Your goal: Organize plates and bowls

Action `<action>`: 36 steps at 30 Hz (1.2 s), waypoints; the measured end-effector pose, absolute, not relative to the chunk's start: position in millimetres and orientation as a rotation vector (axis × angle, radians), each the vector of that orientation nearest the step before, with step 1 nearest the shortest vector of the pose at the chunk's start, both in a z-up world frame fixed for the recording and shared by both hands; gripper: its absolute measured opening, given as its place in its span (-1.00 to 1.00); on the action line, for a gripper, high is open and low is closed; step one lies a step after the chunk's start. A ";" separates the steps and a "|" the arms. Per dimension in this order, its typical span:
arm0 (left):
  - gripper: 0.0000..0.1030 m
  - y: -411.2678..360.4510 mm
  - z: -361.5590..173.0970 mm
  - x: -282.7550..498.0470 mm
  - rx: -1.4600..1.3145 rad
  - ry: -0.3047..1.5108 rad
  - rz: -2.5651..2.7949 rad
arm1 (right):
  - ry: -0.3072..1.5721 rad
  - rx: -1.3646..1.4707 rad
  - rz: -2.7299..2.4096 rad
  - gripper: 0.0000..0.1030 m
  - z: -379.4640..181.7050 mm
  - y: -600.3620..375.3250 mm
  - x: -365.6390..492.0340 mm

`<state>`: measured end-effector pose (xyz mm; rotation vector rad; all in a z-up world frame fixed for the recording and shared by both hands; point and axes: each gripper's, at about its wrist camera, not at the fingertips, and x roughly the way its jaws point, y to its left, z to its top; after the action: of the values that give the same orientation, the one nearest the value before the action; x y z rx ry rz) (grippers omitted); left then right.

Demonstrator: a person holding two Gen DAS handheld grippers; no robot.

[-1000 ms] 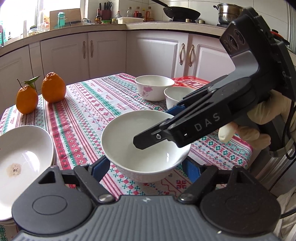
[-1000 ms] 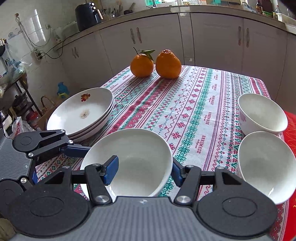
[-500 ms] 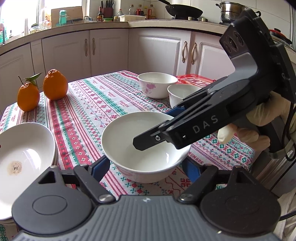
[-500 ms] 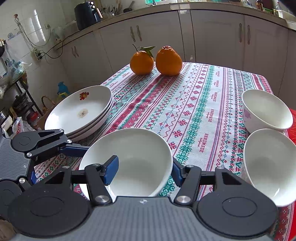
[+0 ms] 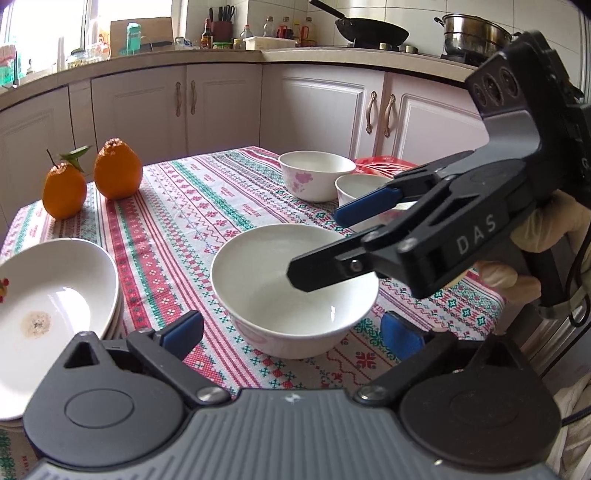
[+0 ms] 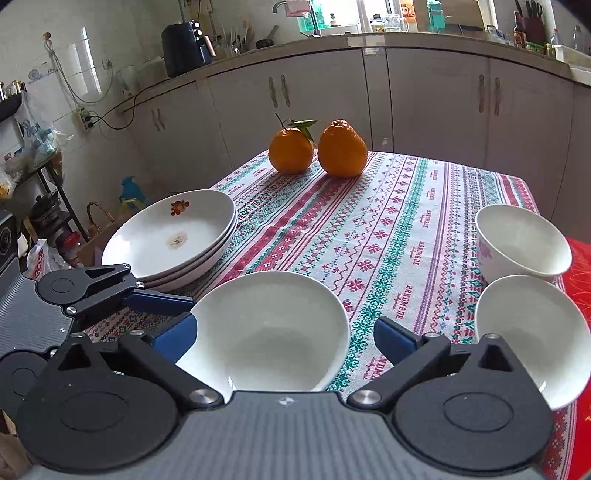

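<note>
White bowl (image 5: pixel 291 291), 2 orange fruits (image 6: pixel 317 151)

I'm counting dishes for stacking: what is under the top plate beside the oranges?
Under the top plate more plates are stacked, only their rims showing; the tablecloth beneath is hidden.

cabinets (image 5: pixel 221 110): pale, L-shaped run | wall (image 6: pixel 74 55): white tile | window (image 5: pixel 48 29): daylight

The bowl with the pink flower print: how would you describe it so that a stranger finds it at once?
Start from the table with the striped cloth. Three bowls stand on it; two sit close together at the edge by the red mat. The bowl with the pink flower print is the farther of that pair, and only its outer wall clearly shows a flower.
</note>
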<state>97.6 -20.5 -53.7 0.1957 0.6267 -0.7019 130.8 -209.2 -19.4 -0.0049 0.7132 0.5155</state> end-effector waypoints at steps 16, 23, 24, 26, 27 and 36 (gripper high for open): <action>0.99 -34.4 -15.7 77.6 0.245 0.557 -0.728 | 0.584 -0.085 0.285 1.00 -1.7 -256.3 66.0; 0.99 -63.1 -4.3 77.9 0.298 0.527 -0.764 | 0.579 -0.158 0.189 1.00 -8.9 -272.7 48.5; 0.99 -67.3 -3.1 78.5 0.298 0.522 -0.773 | 0.582 -0.159 0.181 1.00 -10.1 -275.6 46.6; 0.99 -75.3 -1.1 81.7 0.295 0.518 -0.778 | 0.590 -0.151 0.169 1.00 -12.9 -281.9 44.4; 0.99 -79.6 -0.6 83.9 0.292 0.521 -0.782 | 0.593 -0.148 0.164 1.00 -14.3 -284.8 43.7; 0.99 -117.6 -6.5 106.9 0.309 0.581 -0.858 | 0.599 -0.160 0.157 1.00 -26.1 -305.2 49.7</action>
<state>106.9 -117.6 -6.5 0.3090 0.5810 -0.8577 49.7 -305.2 -26.1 -0.1603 0.5988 0.1569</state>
